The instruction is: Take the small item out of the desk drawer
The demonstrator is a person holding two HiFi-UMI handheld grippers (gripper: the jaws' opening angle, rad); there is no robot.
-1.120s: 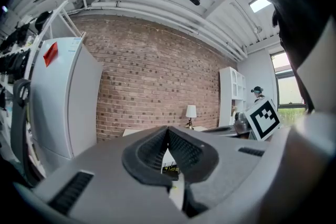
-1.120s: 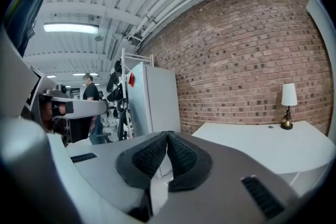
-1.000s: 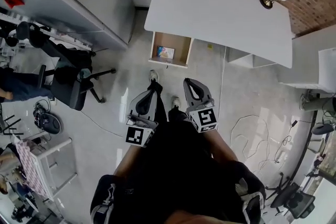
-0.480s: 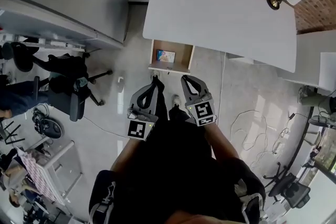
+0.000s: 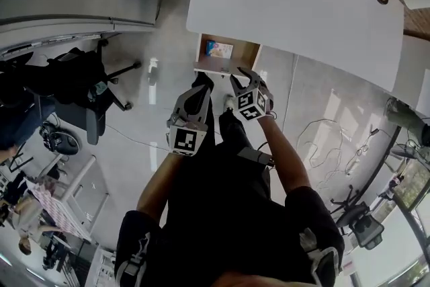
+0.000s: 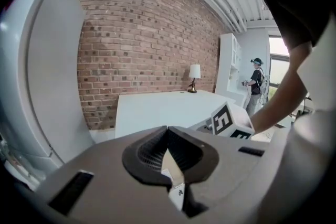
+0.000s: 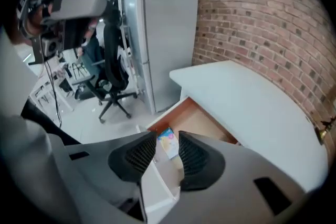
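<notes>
Right gripper view: my right tool [image 7: 167, 150], jaws opening with nothing in them, hangs above the open drawer [image 7: 202, 122]. The packet [image 7: 168, 141] lies flat in the drawer's left part, long axis left to right. I should open wider, descend, and pinch across its short width. My left tool [image 6: 169, 150] is closed and empty.

1. The person's left grey plastic tongs [image 5: 199, 84], which carry a square-marker cube, point forward and down. Their jaws are pressed together with nothing between them.
2. The right grey plastic tongs [image 5: 240, 74] sit just beside the left pair and reach slightly further forward. Their jaws are opening, and the ribbed black pads [image 7: 136, 155] grip nothing.
3. The bare left forearm [image 5: 158, 188] and bare right forearm [image 5: 290, 161] extend forward from black short sleeves.
</notes>
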